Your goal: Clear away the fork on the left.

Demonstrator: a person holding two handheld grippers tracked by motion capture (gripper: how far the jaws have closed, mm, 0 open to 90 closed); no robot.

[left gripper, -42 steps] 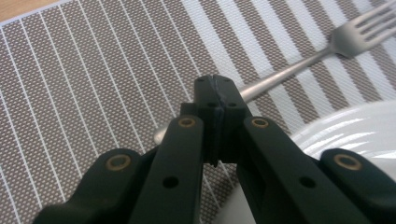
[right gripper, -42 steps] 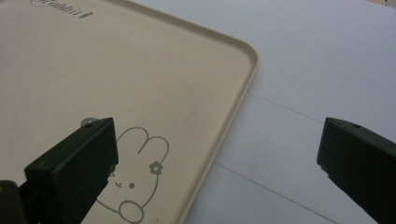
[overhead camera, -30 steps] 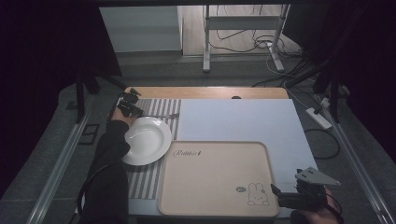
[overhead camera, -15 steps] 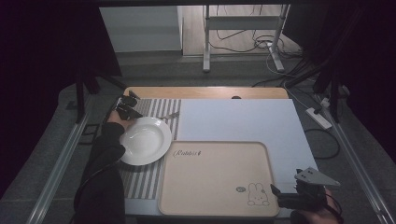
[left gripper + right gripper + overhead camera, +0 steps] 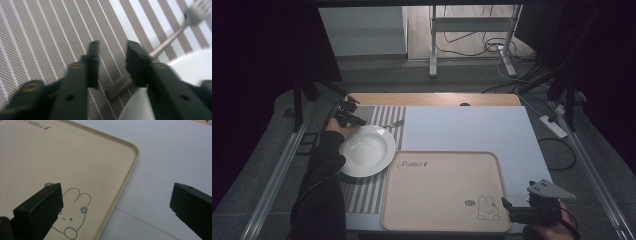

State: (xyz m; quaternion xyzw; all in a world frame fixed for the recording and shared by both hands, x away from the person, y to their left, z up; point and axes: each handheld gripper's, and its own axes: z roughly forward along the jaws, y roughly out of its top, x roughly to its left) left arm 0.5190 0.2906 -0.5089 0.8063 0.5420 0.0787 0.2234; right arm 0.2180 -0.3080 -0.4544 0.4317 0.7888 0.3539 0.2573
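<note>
A white plate (image 5: 364,150) sits on a striped placemat (image 5: 367,192) at the table's left. A metal fork (image 5: 393,123) lies on the mat just beyond the plate's far rim. My left gripper (image 5: 349,115) hovers at the plate's far-left edge. In the left gripper view its jaws (image 5: 113,46) have just been opening. The fork (image 5: 170,37) lies on the mat, its handle end low between the jaws and passing under the right one, with no pad pressing on it. My right gripper (image 5: 512,206) stands open at the near right corner of a beige rabbit tray (image 5: 442,190), its jaws (image 5: 117,192) wide apart over the tray's rim (image 5: 130,170).
A white sheet (image 5: 472,130) covers the table's middle and right. A wooden strip (image 5: 432,99) runs along the far edge. Metal rails flank the table, and a frame (image 5: 472,30) and cables stand on the floor beyond.
The left hand has shifted only slightly beside the plate's far rim. Plate, fork, tray and right gripper stay where they were.
</note>
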